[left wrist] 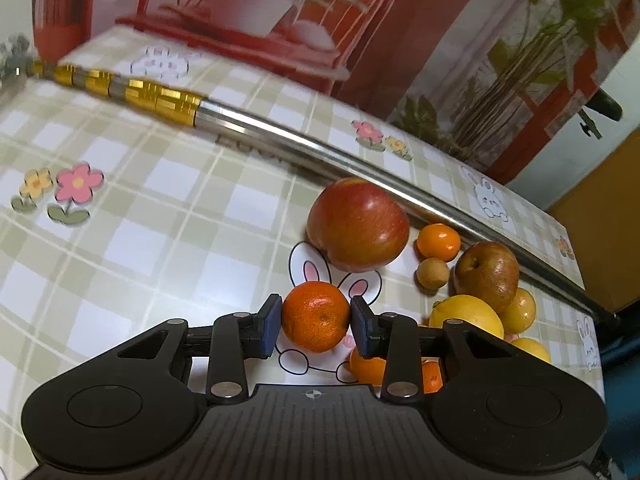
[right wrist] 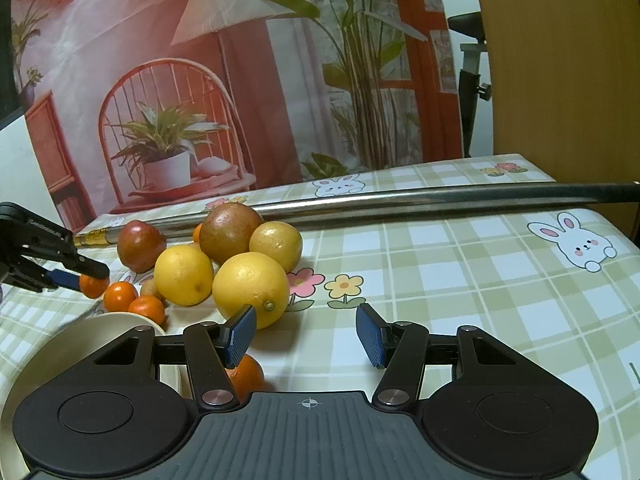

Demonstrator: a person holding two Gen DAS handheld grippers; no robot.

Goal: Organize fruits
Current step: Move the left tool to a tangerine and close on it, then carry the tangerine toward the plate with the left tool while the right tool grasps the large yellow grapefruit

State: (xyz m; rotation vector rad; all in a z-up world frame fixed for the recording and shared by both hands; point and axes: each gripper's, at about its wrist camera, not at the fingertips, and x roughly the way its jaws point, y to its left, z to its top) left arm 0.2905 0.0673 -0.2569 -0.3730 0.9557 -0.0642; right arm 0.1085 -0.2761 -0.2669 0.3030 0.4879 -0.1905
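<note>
At lower centre of its view, the left tool (left wrist: 316, 322) clamps a tangerine (left wrist: 315, 317) just above the table (left wrist: 160, 200). The right tool (right wrist: 306, 334) gapes wide, empty, beside a lemon (right wrist: 250, 288).

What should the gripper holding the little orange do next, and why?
Probably lift it and carry it toward the cream plate. The left gripper already has both pads against the small orange, the plate's visible part is bare, and the right gripper is open, holding nothing.
</note>
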